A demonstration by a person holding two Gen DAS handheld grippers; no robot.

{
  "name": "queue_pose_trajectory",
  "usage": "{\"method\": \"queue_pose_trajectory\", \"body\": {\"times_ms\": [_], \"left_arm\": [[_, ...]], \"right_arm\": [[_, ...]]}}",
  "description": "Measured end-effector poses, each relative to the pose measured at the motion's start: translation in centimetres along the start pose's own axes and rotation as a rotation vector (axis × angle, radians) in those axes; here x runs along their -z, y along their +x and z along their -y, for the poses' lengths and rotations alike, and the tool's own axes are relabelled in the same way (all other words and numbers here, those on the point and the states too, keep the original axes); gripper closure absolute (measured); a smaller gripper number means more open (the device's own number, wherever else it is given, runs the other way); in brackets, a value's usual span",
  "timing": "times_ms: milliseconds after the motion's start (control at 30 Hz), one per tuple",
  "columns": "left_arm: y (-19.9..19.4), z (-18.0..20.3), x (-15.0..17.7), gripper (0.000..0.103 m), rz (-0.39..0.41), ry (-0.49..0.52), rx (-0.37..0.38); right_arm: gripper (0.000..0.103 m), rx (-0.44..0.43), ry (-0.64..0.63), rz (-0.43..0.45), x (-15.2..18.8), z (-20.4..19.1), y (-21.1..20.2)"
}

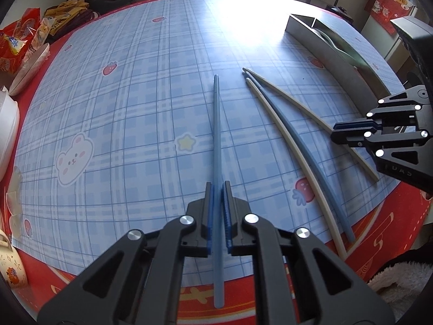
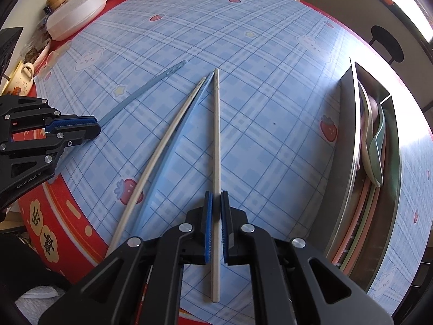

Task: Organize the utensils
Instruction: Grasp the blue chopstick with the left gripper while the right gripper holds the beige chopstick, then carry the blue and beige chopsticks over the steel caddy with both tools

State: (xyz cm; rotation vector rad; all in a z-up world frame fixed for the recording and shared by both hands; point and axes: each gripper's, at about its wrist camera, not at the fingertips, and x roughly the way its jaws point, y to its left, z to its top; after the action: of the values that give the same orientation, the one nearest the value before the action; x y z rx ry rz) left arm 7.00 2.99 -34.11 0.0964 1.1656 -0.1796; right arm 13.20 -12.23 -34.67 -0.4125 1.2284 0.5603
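Blue plaid tablecloth [image 1: 135, 94], red snack bags [image 1: 13, 46], white lidded dish [image 2: 75, 13], floral mug [image 2: 20, 78]

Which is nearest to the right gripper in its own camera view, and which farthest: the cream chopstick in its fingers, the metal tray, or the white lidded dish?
1. Cream chopstick: clamped between the right gripper fingers, pointing up the table.
2. Metal tray: off to the right, holding spoons.
3. White lidded dish: far upper left, at the table's edge.

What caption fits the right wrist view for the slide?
Right gripper shut on a cream chopstick; left gripper clamps a blue chopstick; two more lie between, steel tray at right.
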Motion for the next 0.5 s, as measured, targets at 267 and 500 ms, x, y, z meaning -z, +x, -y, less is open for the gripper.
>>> {"method": "queue_pose_trajectory", "body": {"times_ms": [267, 500], "left_arm": [[-1.8, -0.5, -0.6, 0.092, 0.041, -0.026, 0.018], [-3.0, -0.4, -1.3, 0.092, 0.066, -0.034, 0.040]], "right_arm": [[0.097, -0.042, 0.036, 0.059, -0.2, 1.0, -1.7], [0.097, -0.055, 0.078, 0.123, -0.2, 2.1, -3.8]]}}
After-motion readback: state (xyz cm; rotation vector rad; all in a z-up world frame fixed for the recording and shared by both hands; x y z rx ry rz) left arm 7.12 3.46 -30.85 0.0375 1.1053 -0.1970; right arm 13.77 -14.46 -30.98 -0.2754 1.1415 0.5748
